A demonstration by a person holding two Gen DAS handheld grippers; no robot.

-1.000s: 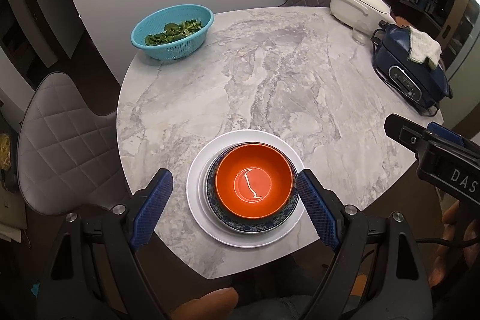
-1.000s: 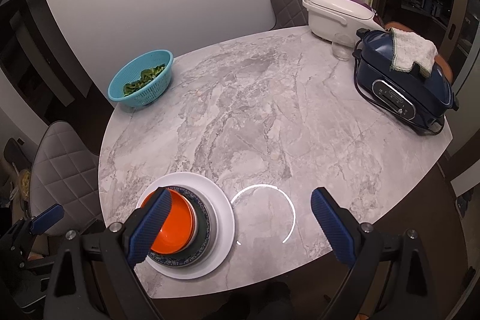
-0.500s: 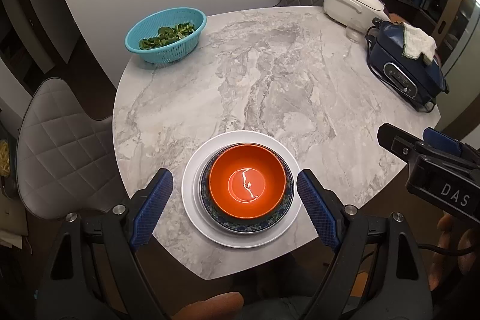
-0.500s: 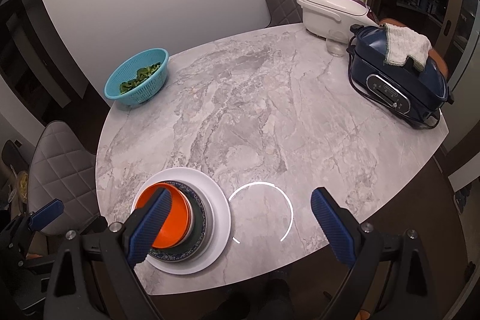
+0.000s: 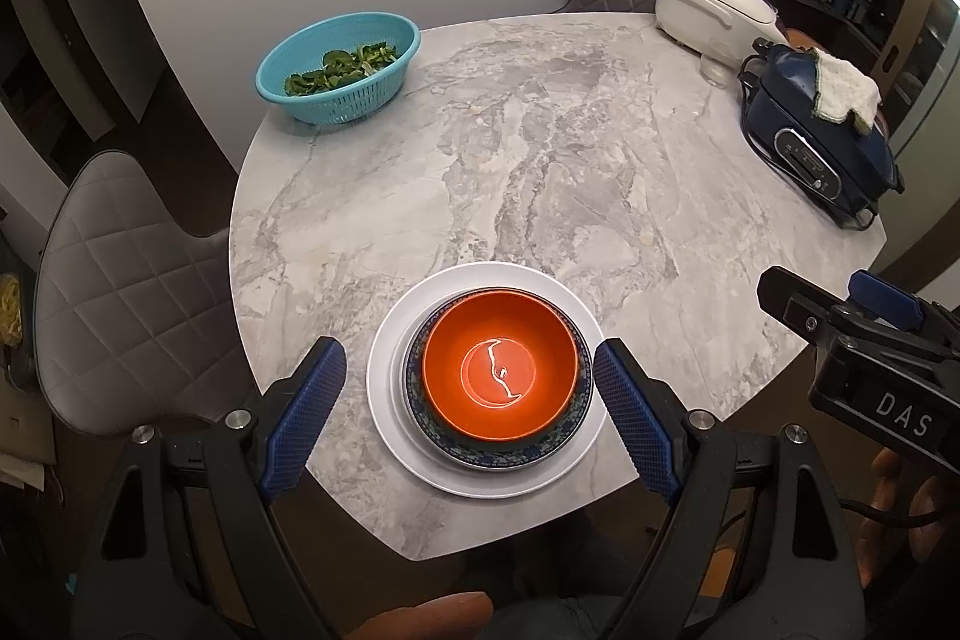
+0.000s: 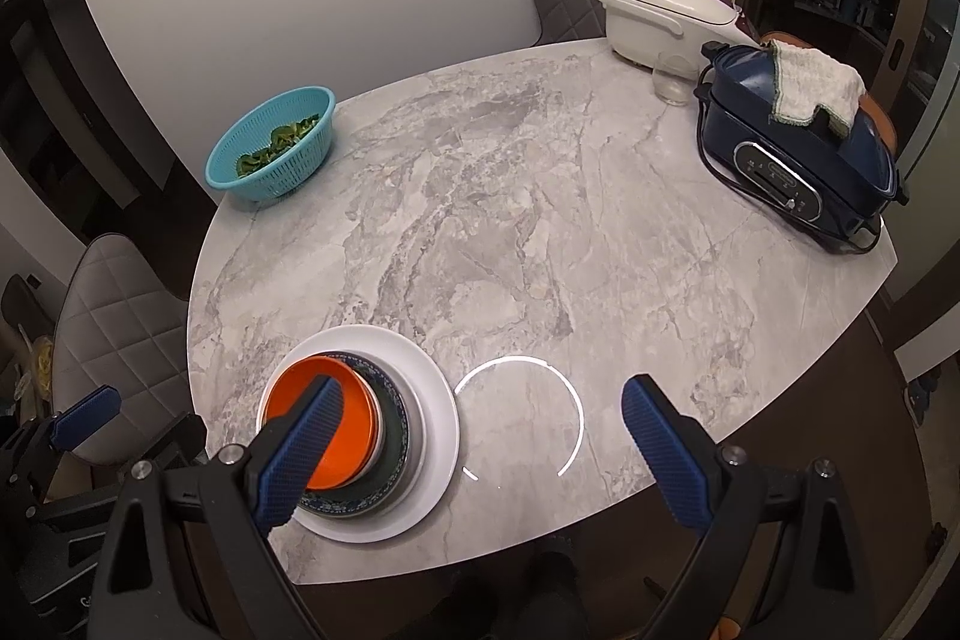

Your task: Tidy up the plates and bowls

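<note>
- Orange bowl [image 5: 501,370] sits nested in a blue patterned bowl [image 5: 543,451] on a white plate [image 5: 390,388], at the near edge of the marble table [image 5: 540,160]
- Left gripper [image 5: 468,421] hangs above the stack, fingers released, gripping nothing
- Right gripper [image 6: 480,451], just right of the stack, fingers spread wide, empty

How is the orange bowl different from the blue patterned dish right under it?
The orange bowl is plain and bright, while the blue patterned dish is dark with a decorated rim. The orange bowl is narrower, so the patterned dish's rim shows all around it. The orange bowl sits on top; the patterned dish rests directly on the white plate. Both are round, upright and look empty, stacked near the table's front edge.
</note>
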